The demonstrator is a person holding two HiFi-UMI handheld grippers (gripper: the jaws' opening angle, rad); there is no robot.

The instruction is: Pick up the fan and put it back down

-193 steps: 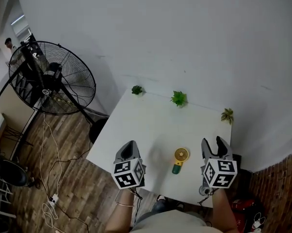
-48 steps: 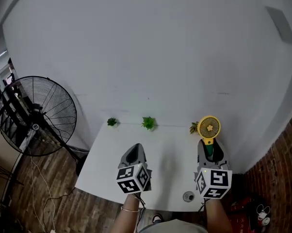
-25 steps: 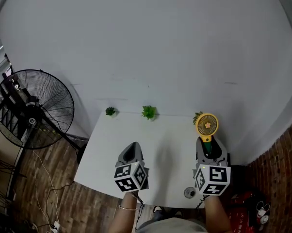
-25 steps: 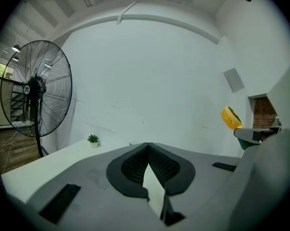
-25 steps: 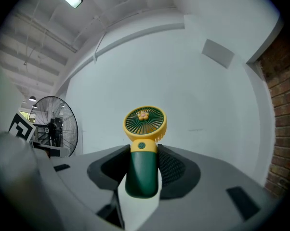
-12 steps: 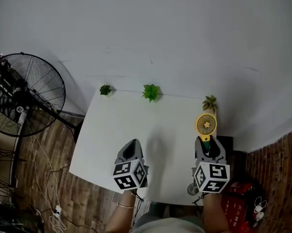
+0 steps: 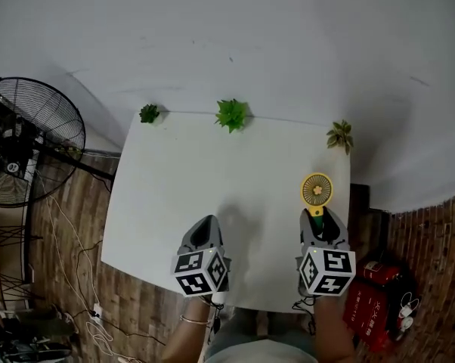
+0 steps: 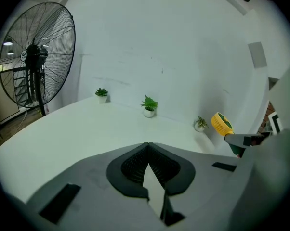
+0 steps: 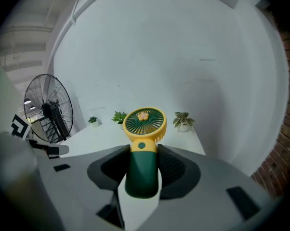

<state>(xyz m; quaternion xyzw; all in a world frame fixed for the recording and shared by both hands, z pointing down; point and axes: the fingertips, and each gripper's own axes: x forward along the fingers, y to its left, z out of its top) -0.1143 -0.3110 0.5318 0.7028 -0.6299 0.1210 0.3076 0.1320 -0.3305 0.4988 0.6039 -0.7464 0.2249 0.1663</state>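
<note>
1. Right gripper (image 7: 319, 221): the jaws are clamped on the green handle of the fan (image 7: 316, 190). The yellow head stands clear beyond the jaw tips, with its grille facing back toward the gripper.
2. Left gripper (image 7: 205, 229): the jaws are drawn together with nothing between them. It hovers over the near part of the table, well apart from the fan.
3. Table (image 7: 197, 172): the white top is bare across the middle. The fan is held over its right part, near the right edge. No view shows whether the handle's base touches the top.
4. Pedestal fan (image 7: 23, 138): it stands on the wooden floor off the table's left side and takes no part in the task.
5. Potted plants: three stand along the far edge, at the left corner (image 7: 149, 113), the centre (image 7: 231, 114) and the right (image 7: 339, 135). The right one is nearest the fan but apart from it.
6. Change of state: several seconds ago the fan lay flat on the table between the two grippers. About two seconds ago it was raised in front of the wall, level with the right plant. Now its head shows against the table top, short of that plant.
7. Assessment: the pick-up appears complete and the lowering under way. What remains is to rest the fan on the top and open the jaws. The narrow handle base may tip if it is released upright.
</note>
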